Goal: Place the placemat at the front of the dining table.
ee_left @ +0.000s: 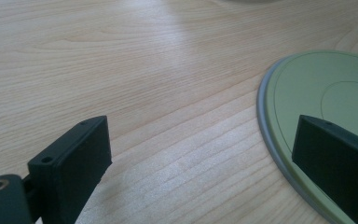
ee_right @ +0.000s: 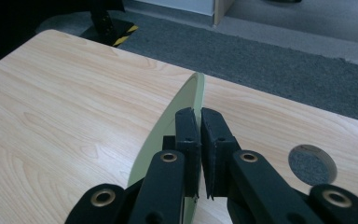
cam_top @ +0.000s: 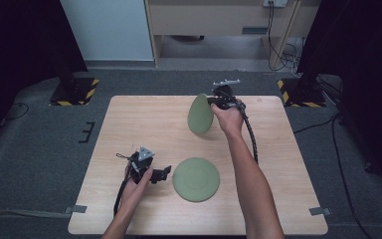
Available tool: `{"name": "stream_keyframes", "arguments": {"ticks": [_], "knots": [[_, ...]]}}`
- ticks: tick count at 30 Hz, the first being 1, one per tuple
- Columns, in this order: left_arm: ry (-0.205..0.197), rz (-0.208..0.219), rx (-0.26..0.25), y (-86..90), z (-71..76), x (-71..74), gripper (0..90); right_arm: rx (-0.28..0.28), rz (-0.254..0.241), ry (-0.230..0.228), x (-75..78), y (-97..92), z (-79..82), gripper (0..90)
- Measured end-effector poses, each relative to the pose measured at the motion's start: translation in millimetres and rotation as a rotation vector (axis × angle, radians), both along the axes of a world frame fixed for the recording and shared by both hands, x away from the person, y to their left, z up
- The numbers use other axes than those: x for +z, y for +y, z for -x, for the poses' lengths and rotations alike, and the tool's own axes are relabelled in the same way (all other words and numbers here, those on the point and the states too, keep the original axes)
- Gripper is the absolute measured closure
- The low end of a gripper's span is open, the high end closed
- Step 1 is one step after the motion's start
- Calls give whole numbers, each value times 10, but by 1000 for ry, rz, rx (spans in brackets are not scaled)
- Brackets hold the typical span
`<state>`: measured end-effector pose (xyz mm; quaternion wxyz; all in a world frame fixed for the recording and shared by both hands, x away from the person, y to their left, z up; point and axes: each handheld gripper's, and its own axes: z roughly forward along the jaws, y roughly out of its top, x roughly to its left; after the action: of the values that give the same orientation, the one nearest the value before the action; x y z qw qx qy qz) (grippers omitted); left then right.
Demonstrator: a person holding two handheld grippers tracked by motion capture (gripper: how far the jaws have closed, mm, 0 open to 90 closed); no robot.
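The right tool (cam_top: pixel 218 101) is clenched on the rim of a green plate (cam_top: pixel 200 114), holding it tilted on edge above the desk (cam_top: pixel 129 129) toward the far edge. The left tool (cam_top: pixel 162 173) is released, jaws wide apart, low over the desk near the front edge, just beside a second green plate (cam_top: pixel 196 179) lying flat there.

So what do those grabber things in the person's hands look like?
Both are black. The left gripper and the right gripper each have two flat, blocky jaws, a grey three-cornered plate on top and a dark cable trailing off. Brass-coloured rings mark the joints. The forearms are bare, no sleeves.
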<state>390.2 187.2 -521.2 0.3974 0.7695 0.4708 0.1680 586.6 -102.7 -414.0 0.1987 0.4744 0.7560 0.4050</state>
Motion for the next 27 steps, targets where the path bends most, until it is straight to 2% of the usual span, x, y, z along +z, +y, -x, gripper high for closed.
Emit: {"name": "stream_keyframes", "arguments": {"ticks": [9,19,23,27], "knots": [[1,5,10,26,-7,-10,37,-33,-12,32,-154,-161,-33,865],[20,-10,6,17,-24,-60,37,-89,-29,94,-505,-430,-89,864],[23,-13,5,8,-22,-74,37,-100,-23,124,-647,-468,-81,864],[22,-14,4,-3,-15,-75,37,-100,-21,148,-714,-477,-56,864]]}}
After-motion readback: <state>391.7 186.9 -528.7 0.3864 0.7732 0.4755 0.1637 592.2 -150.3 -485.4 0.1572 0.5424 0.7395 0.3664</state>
